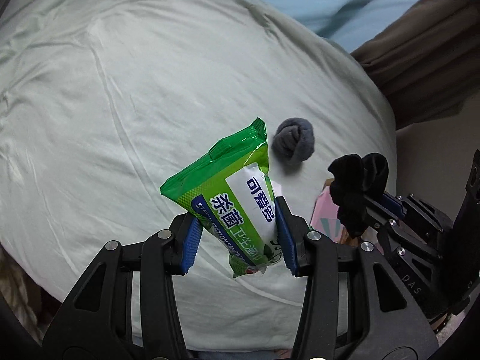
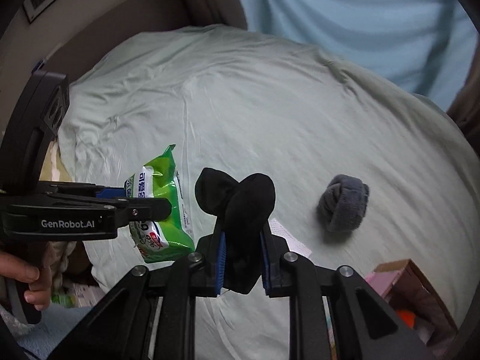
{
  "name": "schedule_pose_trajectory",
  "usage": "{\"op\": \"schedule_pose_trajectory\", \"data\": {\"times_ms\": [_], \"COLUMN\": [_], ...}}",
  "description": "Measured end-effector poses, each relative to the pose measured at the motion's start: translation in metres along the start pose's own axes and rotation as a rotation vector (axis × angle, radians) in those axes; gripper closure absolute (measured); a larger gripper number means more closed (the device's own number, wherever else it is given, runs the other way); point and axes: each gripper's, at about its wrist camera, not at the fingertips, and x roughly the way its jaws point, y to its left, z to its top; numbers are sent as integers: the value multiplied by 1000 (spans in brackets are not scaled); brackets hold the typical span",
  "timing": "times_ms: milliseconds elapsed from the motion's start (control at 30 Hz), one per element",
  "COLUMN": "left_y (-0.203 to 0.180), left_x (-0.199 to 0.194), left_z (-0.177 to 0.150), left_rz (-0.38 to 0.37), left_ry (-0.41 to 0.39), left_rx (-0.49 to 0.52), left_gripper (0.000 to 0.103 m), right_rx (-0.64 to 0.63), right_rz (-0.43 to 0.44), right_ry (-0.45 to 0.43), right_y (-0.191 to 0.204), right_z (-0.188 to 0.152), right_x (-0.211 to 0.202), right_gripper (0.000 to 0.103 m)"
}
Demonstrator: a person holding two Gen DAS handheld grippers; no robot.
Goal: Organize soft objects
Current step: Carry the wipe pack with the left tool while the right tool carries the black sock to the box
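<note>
My left gripper (image 1: 238,234) is clamped on the green wet-wipes pack (image 1: 228,192) — blue pads (image 1: 192,247) press both long sides and the jaws sit only as wide as the pack. In the left wrist view the pack stands up from the jaws and leans toward 11 o'clock, held above the pale green bedsheet (image 1: 120,105), its sealed lower end poking below the pads.

My right gripper (image 2: 241,262) is closed on the black sock (image 2: 240,210). The jaws are narrow, with the sock bunched between the blue pads (image 2: 220,262). Two rounded lobes bulge out above the fingertips, and a short tail hangs below.

In the left wrist view the right gripper (image 1: 364,210) comes in from 3 o'clock with the black sock (image 1: 357,183) at its tip. In the right wrist view the left gripper (image 2: 144,202) comes in from 9 o'clock, carrying the wipes pack (image 2: 163,207) just beside the sock; my hand (image 2: 28,279) is on its handle at 8 o'clock.

The grey rolled sock (image 1: 294,142) lies loose on the sheet — at 1 o'clock from the pack in the left view, at 3 o'clock from the black sock in the right view (image 2: 343,202), clear of both grippers.

A cardboard box (image 2: 420,282) with a pink item (image 2: 382,282) inside sits at 4 o'clock in the right view, at the bed's edge. A small white paper slip (image 2: 288,235) lies on the sheet (image 2: 270,105) just right of my right jaws. Brown curtain (image 1: 426,45) is at 2 o'clock in the left view.
</note>
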Motion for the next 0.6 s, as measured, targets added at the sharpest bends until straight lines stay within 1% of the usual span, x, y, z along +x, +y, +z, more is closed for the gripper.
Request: {"op": "schedule_pose_trajectory", "data": {"times_ms": [167, 300, 400, 467, 600], "left_y": [-52, -107, -147, -173, -232], "left_x": [-27, -32, -33, -31, -11], "left_z": [11, 11, 6, 0, -20], "left_rz": [-54, -74, -85, -93, -101], "left_ry": [-26, -34, -30, -23, -3], "left_rx": [155, 294, 346, 367, 395], "left_gripper": [61, 61, 61, 61, 61], "right_rx": [195, 288, 360, 408, 470], "right_rz": [-113, -197, -241, -253, -296], "right_ry": [-108, -157, -181, -190, -172], "right_y": [-23, -43, -65, -82, -122], "right_z": [-19, -38, -59, -75, -108], "right_x": [-66, -99, -123, -139, -163], "right_gripper": [85, 85, 85, 85, 85]}}
